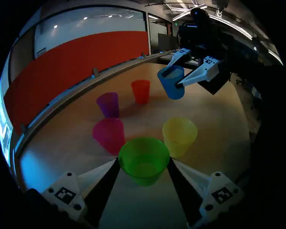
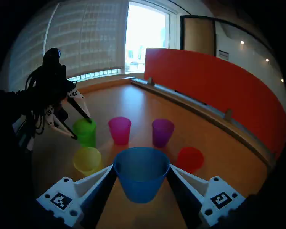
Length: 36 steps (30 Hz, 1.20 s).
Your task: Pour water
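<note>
**Q:** What sits in the left gripper view?

**A:** At bottom centre, the left gripper (image 1: 144, 162) is clenched on a green cup (image 1: 144, 170), with one finger pressed on each side. Above it in the frame, four cups stand on the wooden table (image 1: 215, 114). A yellow cup (image 1: 179, 135) is right of centre and a pink cup (image 1: 109, 134) left of centre. Higher up are a purple cup (image 1: 108, 105) and an orange-red cup (image 1: 141, 91).

**Q:** And the other gripper?

**A:** In the upper right, the right gripper (image 1: 172, 76) grasps a blue cup (image 1: 171, 86) between its two fingers. In the right gripper view, that blue cup sits at bottom centre, clamped on both sides. The green cup is at middle left there, held by the left gripper.

**Q:** Is there water?

**A:** I cannot tell whether either cup holds any.
</note>
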Available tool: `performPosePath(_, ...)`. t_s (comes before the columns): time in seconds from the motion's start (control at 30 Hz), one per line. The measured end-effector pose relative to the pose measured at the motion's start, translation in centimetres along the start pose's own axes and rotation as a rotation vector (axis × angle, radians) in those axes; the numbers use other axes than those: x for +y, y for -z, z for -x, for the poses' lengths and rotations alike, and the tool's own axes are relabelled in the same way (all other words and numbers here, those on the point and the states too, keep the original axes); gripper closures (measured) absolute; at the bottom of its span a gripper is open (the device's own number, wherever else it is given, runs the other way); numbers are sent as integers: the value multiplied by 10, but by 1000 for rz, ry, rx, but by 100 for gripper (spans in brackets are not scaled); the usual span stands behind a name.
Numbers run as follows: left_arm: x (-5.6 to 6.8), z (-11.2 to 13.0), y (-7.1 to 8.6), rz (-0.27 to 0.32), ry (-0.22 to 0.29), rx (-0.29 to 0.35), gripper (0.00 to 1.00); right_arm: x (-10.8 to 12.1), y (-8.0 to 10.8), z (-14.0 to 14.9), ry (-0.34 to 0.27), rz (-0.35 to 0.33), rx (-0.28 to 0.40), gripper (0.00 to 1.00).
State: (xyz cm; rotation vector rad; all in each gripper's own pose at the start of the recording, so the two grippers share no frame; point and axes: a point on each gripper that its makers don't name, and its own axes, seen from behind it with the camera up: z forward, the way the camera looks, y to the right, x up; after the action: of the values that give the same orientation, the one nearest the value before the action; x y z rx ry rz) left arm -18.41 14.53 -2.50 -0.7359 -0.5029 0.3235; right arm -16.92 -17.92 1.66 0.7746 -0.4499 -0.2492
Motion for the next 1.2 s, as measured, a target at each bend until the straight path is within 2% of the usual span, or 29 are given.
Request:
performPosePath(0.2, 2, 9, -9, 16, -1, -35, 13, -2, -6, 7, -2, -9, -15, 9)
performPosePath(0.47, 1, 15, -13, 24, 3, -51, 13, -1, -11, 13, -10, -11, -26, 9)
performPosePath(0.97, 1, 21, -13, 34, 20, -44, 12, -1, -19, 19, -11, -8, -38, 9)
performPosePath(1.03, 1, 23, -13, 36, 19, -49, 12, -2, -20, 19, -12, -8, -40, 9)
performPosePath(1.17, 5, 30, -12, 46, 21, -74, 0, -3, -23, 21, -13, -9, -44, 10)
performPosePath(1.2, 6, 31, -12, 51, 25, -80, 0, -3, -23, 23, -14, -9, -46, 10)
